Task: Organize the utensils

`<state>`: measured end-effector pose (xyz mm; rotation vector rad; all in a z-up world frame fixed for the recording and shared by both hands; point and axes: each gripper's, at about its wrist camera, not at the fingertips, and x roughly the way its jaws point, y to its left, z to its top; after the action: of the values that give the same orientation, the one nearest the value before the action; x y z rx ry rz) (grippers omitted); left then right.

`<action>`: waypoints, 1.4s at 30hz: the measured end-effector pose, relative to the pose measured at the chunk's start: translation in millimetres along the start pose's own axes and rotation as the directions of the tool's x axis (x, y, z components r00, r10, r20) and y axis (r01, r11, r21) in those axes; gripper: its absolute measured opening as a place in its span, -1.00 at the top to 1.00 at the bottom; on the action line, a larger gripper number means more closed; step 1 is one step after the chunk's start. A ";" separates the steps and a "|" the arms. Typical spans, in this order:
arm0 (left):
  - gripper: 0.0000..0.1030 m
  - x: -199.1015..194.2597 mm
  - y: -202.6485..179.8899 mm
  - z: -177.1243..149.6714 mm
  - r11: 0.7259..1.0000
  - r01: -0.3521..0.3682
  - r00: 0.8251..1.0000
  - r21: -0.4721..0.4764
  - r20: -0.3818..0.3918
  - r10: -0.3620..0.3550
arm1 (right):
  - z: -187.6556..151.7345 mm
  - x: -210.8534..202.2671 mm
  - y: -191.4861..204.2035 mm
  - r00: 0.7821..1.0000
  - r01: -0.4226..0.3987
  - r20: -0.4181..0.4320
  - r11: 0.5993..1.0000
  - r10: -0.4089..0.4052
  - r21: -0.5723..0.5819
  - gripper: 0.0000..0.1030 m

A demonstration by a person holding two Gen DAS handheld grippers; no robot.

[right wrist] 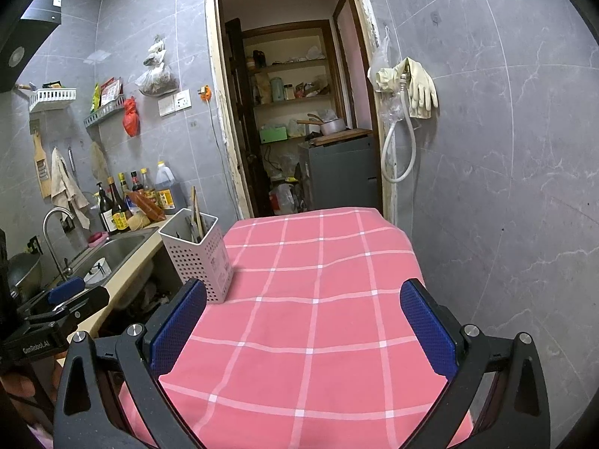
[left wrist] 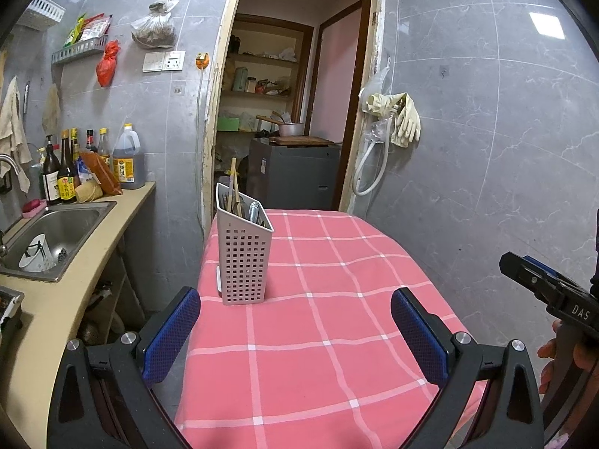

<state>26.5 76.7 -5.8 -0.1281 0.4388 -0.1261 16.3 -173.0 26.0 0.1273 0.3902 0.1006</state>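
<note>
Standing at the cloth's left edge, the white perforated plastic utensil holder [left wrist: 245, 258] already contains utensils. Both the left gripper [left wrist: 295, 331] and right gripper [right wrist: 303, 323] are spread empty; approach the holder squarely to avoid tipping it.

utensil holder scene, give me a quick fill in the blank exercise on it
1. The perforated utensil holder stands on a checked tablecloth whose main colour is ____.
2. The left gripper is ____, holding nothing.
3. The cream rubber gloves hang on the ____.
4. The sink lies to the holder's ____.

Missing words: pink; open; wall; left
</note>
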 end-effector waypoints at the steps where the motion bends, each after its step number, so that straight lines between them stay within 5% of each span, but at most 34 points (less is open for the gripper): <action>1: -0.99 0.0 -0.2 0.0 1.000 -0.001 1.000 0.000 0.000 0.001 | -0.1 -0.1 0.2 1.000 0.000 -0.001 1.000 0.000 0.001 -0.97; 42: -0.99 0.3 0.7 -1.8 1.000 -0.005 1.000 -0.005 0.002 0.005 | -4.5 2.5 -1.9 1.000 0.002 -0.013 1.000 -0.002 -0.001 -0.97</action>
<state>26.0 77.2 -7.7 -0.1318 0.4369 -0.1201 17.0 -174.1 20.7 0.1249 0.4030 0.0996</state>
